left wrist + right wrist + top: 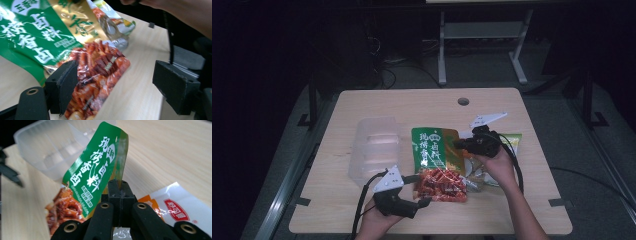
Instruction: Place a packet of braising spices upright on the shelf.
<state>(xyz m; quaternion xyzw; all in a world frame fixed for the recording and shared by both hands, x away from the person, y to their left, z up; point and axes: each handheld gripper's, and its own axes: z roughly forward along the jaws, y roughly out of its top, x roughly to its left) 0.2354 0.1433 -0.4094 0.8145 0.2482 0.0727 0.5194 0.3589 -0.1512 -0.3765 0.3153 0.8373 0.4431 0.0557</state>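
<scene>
Nearest the person, the left gripper (421, 190) rests on the table (362, 102) with its jaws spread wide, the red lower end of the green snack bag (437, 162) lying between them untouched. Farther on, the right gripper (460, 144) has its jaws pressed together, pinching the bag's gold right edge. A white packet (175, 207) lies just beside it. Beyond stands a clear plastic box (373, 147).

green packet (37, 37): top cut off | white packet (175, 207): edge-cropped, partly hidden
</scene>
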